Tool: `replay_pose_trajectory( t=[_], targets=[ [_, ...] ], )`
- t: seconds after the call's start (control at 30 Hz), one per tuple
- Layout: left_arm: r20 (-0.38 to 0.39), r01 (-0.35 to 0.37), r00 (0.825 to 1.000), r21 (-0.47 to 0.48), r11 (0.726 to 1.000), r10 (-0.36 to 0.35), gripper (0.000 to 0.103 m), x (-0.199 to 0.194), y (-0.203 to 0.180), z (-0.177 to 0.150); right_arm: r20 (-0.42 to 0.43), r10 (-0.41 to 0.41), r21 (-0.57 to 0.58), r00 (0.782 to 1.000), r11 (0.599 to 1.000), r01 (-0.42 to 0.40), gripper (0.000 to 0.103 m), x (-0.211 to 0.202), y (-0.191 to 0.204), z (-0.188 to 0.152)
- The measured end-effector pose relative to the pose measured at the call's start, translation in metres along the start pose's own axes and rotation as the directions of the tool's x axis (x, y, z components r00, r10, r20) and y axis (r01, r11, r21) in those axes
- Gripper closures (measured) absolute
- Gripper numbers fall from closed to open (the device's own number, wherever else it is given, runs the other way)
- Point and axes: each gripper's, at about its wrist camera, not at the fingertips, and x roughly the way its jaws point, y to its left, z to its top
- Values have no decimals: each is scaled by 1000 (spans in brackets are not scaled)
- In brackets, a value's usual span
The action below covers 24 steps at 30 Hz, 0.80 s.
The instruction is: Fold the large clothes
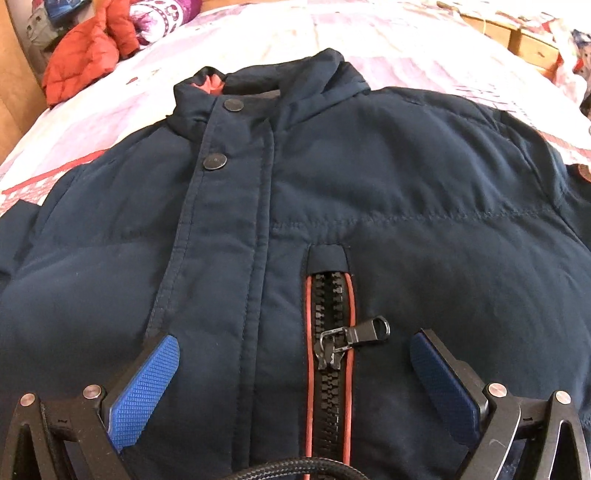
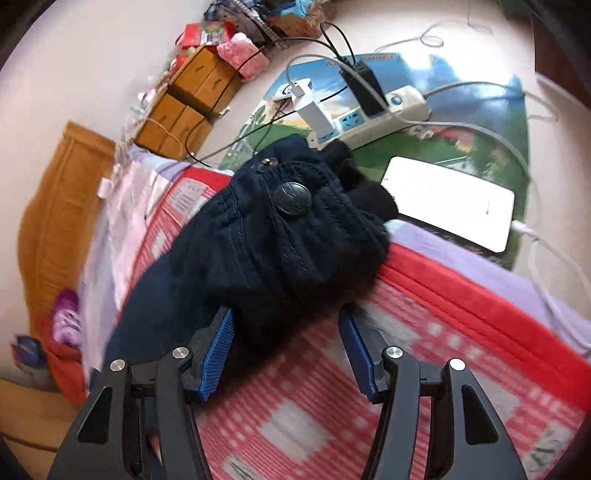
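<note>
A dark navy padded jacket (image 1: 406, 177) lies front up on the bed, collar at the far end, snaps along its placket. My left gripper (image 1: 293, 341) hovers open just over its chest, blue pads wide apart on either side of a red-trimmed pocket zipper and its metal pull (image 1: 354, 334). In the right wrist view, the jacket's sleeve (image 2: 258, 236) runs to the bed's edge, its cuff carrying a dark snap button (image 2: 291, 199). My right gripper (image 2: 286, 314) is open around the sleeve; fabric lies between the pads and the right pad stands apart from it.
An orange puffy garment (image 1: 85, 55) and a purple patterned cloth (image 1: 159, 18) sit at the bed's far left corner. Beyond the red checked bedspread (image 2: 332, 406), a power strip (image 2: 369, 114) with cables, a white flat device (image 2: 450, 199) and wooden drawers (image 2: 184, 103) are on the floor.
</note>
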Motion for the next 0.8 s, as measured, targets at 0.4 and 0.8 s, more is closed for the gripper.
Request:
replay_pose_trajectory(
  t=[0.4, 0.8],
  targets=[
    [-3, 3, 1000, -13, 1000, -3, 0, 9, -3, 6, 118, 235, 278, 965, 925, -259, 39, 7, -16, 13],
    [7, -6, 1000, 21, 1000, 5, 0, 8, -9, 12, 188, 125, 86, 974, 986, -143, 86, -14, 45, 45]
  ],
)
